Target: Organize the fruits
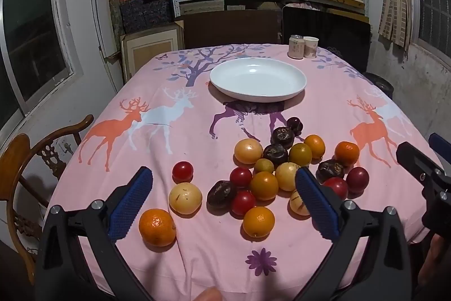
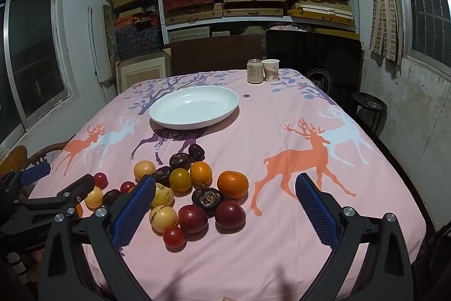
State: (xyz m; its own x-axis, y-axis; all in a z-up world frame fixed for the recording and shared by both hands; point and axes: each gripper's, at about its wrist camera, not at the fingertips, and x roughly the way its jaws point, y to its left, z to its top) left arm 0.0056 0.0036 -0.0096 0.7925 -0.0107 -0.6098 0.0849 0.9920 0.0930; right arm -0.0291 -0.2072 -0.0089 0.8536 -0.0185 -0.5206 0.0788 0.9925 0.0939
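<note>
Hovering over a fruit pile with both grippers wide open, nothing grabbed.

The left gripper (image 1: 222,196) hangs over the near left part of the fruits (image 1: 270,174), jaws spread with several pieces showing between them but no pad touching any. The right gripper (image 2: 225,202) is just as wide, with red plums and a dark fruit between its fingers, also untouched. The pile sits on the near half of the pink deer tablecloth (image 2: 282,131): oranges, yellow ones, red ones, dark ones, mostly bunched together, with an orange (image 1: 157,227) and a couple of others loose on the near left. The white plate (image 1: 258,79) is farther back, bare, and a can (image 1: 296,46) with a paper cup (image 1: 311,47) just beside it stands at the far edge.
</note>
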